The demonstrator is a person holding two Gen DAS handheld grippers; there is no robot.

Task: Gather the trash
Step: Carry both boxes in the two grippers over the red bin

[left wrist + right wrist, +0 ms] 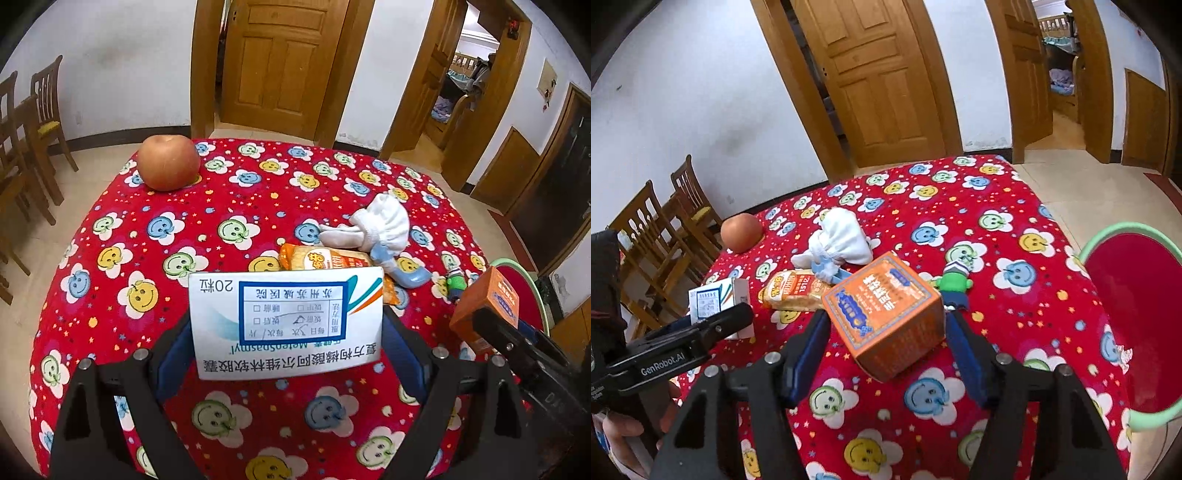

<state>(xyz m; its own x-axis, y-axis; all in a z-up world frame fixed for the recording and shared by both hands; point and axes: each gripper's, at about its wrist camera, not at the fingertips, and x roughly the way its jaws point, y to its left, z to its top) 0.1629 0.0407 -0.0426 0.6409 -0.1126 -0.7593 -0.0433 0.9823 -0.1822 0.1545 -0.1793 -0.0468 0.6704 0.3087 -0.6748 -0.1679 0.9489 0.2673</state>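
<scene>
My left gripper [286, 332] is shut on a white medicine box [286, 325] with blue print, held above the red tablecloth; it also shows in the right wrist view [716, 301]. My right gripper [886, 328] is shut on an orange carton [886, 314], also seen at the right in the left wrist view [484, 306]. An orange snack packet [325, 258] lies just beyond the white box, and shows in the right wrist view [794, 290]. A red bin with a green rim [1137, 325] stands beside the table on the right.
A white and blue sock bundle [384, 225] lies behind the packet. An apple [168, 162] sits at the far left of the table. A small green toy figure [955, 284] lies right of the carton. Wooden chairs [33, 129] stand at left; doors are behind.
</scene>
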